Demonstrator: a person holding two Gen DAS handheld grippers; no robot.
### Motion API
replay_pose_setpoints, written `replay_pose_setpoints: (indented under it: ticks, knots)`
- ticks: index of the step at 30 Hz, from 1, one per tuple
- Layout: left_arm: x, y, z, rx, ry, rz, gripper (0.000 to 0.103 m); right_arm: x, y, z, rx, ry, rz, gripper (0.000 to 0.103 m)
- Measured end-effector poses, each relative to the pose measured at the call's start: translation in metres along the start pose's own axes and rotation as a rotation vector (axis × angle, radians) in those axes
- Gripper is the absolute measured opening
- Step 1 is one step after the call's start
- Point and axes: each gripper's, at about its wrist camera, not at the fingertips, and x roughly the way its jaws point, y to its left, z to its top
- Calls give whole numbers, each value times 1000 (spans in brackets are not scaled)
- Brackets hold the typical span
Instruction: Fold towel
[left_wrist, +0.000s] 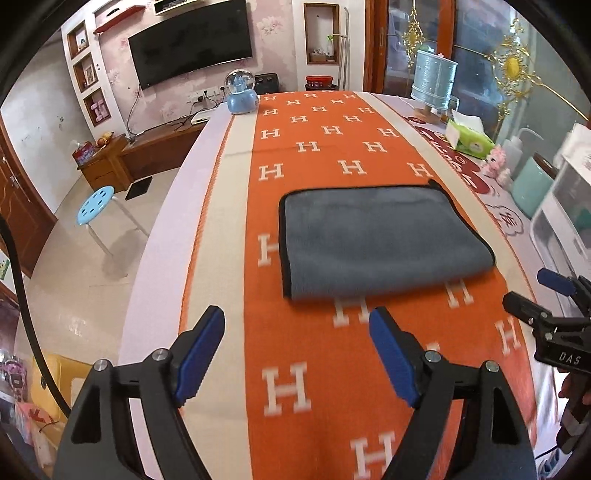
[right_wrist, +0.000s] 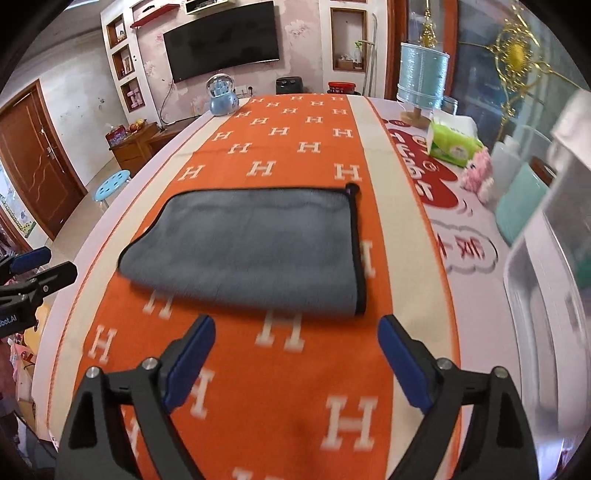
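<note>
Both tongs gape wide and hold nothing: the left tongs (left_wrist: 297, 323) and right tongs (right_wrist: 297, 330) hover above the orange H-patterned cloth (left_wrist: 314, 384) that covers the desk (left_wrist: 166, 236), each just short of the towel's near edge. Ahead of them lies the grey towel (left_wrist: 373, 240), folded over into a flat rectangle with black piping, on the cloth's middle, untouched by either pair

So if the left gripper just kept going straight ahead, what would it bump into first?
Most likely the grey towel, at its near edge. The left gripper is open and points along the orange cloth toward it. Height above the cloth is hard to judge, so it might touch the cloth first.
</note>
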Motion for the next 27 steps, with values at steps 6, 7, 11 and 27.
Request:
replay_pose_setpoints:
  ticks: [6,7,11,27]
  knots:
    - [-48,-1,-41,8,-11,-14,86,-40,18,-43,23,18,-9,102]
    - [-57,-1,-47,4,-3,-16,86,-47,20,-50,32,22,-6,102]
    - [-85,1,-63,-25,21,-26,89,-70,27,-70,61,50,-27,102]
    - [-170,-37,-68,-67,83,-61,89,-178,23,-81,187,53,-10,103]
